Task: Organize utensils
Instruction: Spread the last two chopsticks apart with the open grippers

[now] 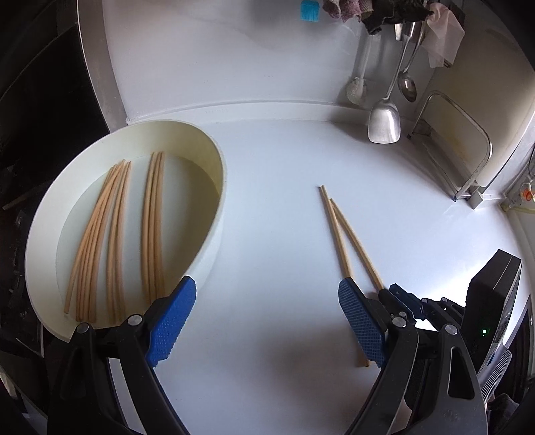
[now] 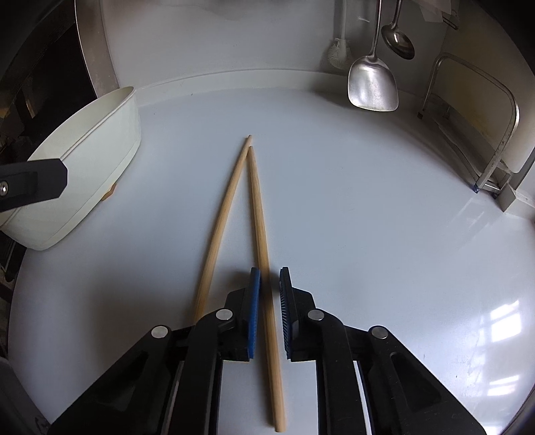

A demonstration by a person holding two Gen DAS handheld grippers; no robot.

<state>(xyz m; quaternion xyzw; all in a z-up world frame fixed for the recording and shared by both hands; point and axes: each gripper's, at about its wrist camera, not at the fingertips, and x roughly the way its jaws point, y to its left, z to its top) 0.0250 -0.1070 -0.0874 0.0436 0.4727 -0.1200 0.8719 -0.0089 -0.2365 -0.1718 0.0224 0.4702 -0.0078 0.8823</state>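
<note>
Two wooden chopsticks (image 2: 254, 200) lie on the white counter, tips crossed at the far end; they also show in the left wrist view (image 1: 337, 221). My right gripper (image 2: 267, 284) straddles the right chopstick (image 2: 264, 254), jaws narrowly apart, a small gap on the right side. It appears in the left wrist view (image 1: 391, 294) low over the chopsticks. My left gripper (image 1: 267, 297) is wide open and empty, above the counter beside a cream tray (image 1: 214, 150) holding several chopsticks (image 1: 117, 231). The tray shows from the side in the right wrist view (image 2: 93, 160).
A metal spatula (image 2: 371, 83), a ladle (image 2: 399, 41) and a white brush (image 2: 337, 53) hang at the back wall. A metal rack (image 2: 485, 127) stands at the right. Cloths (image 1: 384, 13) and a blue brush (image 1: 309, 10) hang above. A dark opening lies to the left.
</note>
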